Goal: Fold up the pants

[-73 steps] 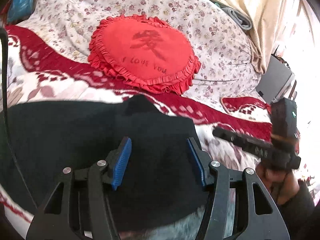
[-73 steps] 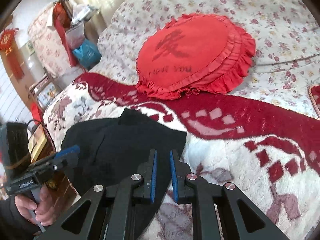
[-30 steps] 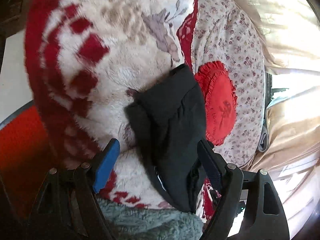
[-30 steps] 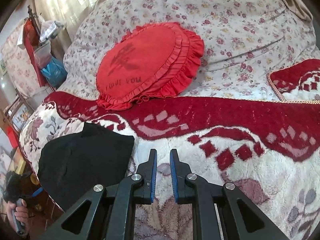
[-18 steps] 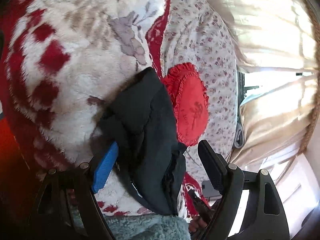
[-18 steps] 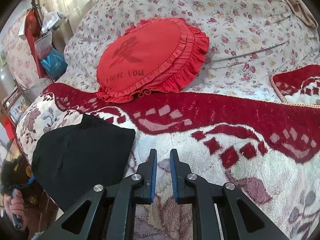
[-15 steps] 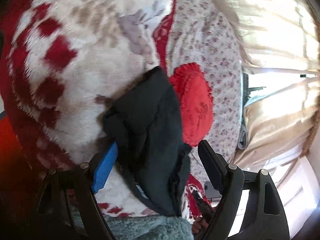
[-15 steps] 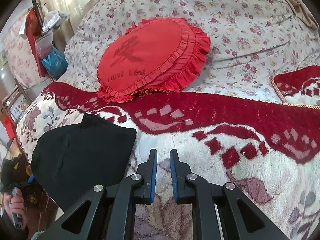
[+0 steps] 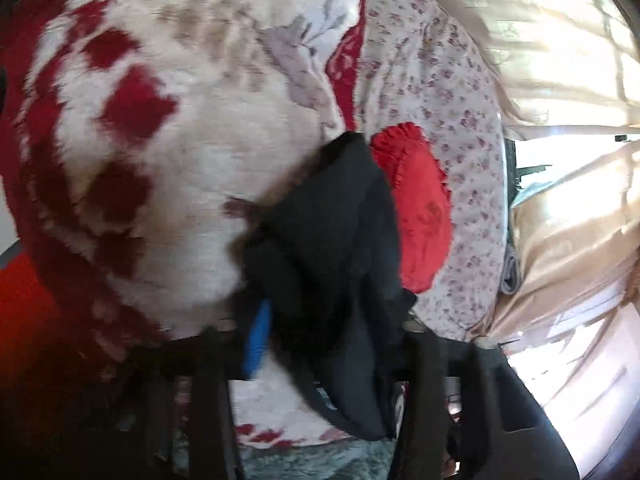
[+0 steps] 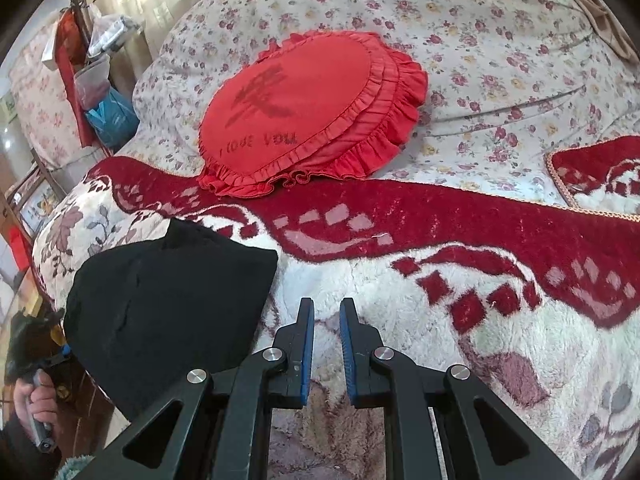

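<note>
The folded black pants [image 9: 328, 232] lie at the edge of a red and white fleece blanket [image 9: 180, 160]. My left gripper [image 9: 328, 320] is closing its jaws around the pants' near end. Its blue left pad [image 9: 258, 336] touches the cloth, and the pants cover the right finger. The picture is blurred. In the right wrist view the pants [image 10: 168, 300] sit left of my right gripper [image 10: 325, 312], which hovers shut over the blanket [image 10: 440, 320] with nothing between its pads. A hand [image 10: 30, 404] holding the left gripper's grip shows at the lower left.
A round red frilled cushion [image 10: 304, 108] rests on the floral bedspread [image 10: 500, 40] behind the blanket. Bags and clutter [image 10: 100, 80] stand at the far left beside the bed. Beige curtains [image 9: 560, 160] hang to the right in the left wrist view.
The left gripper's jaws have come together from wide open onto the pants' near end. The right gripper has kept still and shut.
</note>
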A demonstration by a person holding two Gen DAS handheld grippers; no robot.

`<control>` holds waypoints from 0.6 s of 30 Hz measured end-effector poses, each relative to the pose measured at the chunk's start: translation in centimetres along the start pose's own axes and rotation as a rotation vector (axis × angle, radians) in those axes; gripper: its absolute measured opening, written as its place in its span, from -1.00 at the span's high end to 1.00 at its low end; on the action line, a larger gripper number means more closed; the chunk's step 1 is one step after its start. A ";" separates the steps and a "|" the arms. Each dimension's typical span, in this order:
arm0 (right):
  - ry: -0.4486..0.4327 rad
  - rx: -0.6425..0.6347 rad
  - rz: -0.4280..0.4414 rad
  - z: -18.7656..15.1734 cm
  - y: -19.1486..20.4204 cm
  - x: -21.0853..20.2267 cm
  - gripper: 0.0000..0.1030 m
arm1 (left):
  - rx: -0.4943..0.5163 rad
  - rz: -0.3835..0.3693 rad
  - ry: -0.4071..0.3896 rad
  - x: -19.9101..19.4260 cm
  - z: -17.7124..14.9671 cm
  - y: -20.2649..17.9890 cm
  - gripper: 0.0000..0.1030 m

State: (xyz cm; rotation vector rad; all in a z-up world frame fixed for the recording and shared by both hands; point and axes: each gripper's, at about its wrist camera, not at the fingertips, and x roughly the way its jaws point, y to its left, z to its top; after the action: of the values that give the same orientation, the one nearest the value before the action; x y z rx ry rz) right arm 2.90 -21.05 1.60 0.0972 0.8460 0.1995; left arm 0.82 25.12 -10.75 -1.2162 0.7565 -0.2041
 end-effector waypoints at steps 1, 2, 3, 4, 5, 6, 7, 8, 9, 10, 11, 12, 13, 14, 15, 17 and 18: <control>0.002 -0.006 -0.005 0.0 0.0 0.0 0.77 | 0.005 0.006 0.000 0.1 0.0 0.0 0.43; 0.003 -0.010 -0.006 0.0 0.0 0.1 0.77 | 0.011 0.017 -0.004 0.0 0.0 -0.2 0.45; 0.004 -0.008 -0.004 0.0 0.0 0.1 0.77 | 0.017 0.025 -0.012 -0.1 0.1 -0.3 0.53; 0.003 -0.007 -0.004 0.0 0.0 0.1 0.77 | 0.036 0.048 -0.022 -0.2 0.0 -0.6 0.62; 0.003 -0.008 -0.006 0.0 0.0 0.1 0.77 | 0.070 0.081 -0.031 -0.2 -0.1 -1.2 0.66; 0.004 -0.010 -0.004 0.1 0.0 0.1 0.77 | 0.120 0.123 -0.042 -0.2 -0.4 -2.0 0.70; 0.004 -0.011 -0.003 0.1 0.0 0.1 0.77 | 0.204 0.187 -0.054 -0.1 -0.7 -3.3 0.72; 0.004 -0.011 -0.004 0.1 0.0 0.1 0.77 | 0.373 0.285 -0.082 0.1 -1.6 -5.9 0.72; 0.005 -0.010 -0.006 0.1 0.0 0.1 0.77 | 0.484 0.337 -0.106 0.2 -2.5 -7.4 0.72; 0.004 -0.008 -0.009 0.1 -0.1 0.1 0.77 | 0.623 0.382 -0.140 0.3 -3.7 -9.3 0.73; 0.004 -0.005 -0.011 0.1 -0.1 0.1 0.77 | 0.778 0.409 -0.177 0.5 -5.3 -11.6 0.72; 0.005 -0.001 -0.015 0.1 -0.2 0.1 0.77 | 0.842 0.410 -0.192 0.7 -6.0 -12.7 0.72; 0.007 0.002 -0.018 0.1 -0.2 0.1 0.77 | 0.909 0.400 -0.205 0.9 -6.8 -13.9 0.72; 0.009 0.004 -0.020 0.1 -0.3 0.1 0.77 | 0.973 0.377 -0.211 1.3 -7.5 -15.2 0.72; 0.011 0.006 -0.024 0.1 -0.3 0.1 0.77 | 1.006 0.364 -0.213 1.7 -7.8 -16.1 0.73; 0.012 0.006 -0.026 0.0 -0.3 0.0 0.77 | 1.058 0.326 -0.186 3.0 -8.4 -17.6 0.73; 0.010 0.005 -0.028 0.0 -0.4 -0.1 0.77 | 1.082 0.311 -0.177 3.5 -8.8 -18.2 0.73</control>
State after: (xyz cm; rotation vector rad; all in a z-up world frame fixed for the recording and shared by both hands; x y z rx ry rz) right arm 2.88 -21.46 1.63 0.0894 0.8579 0.1714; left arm 2.38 9.86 2.90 -0.0841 0.5332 -0.2004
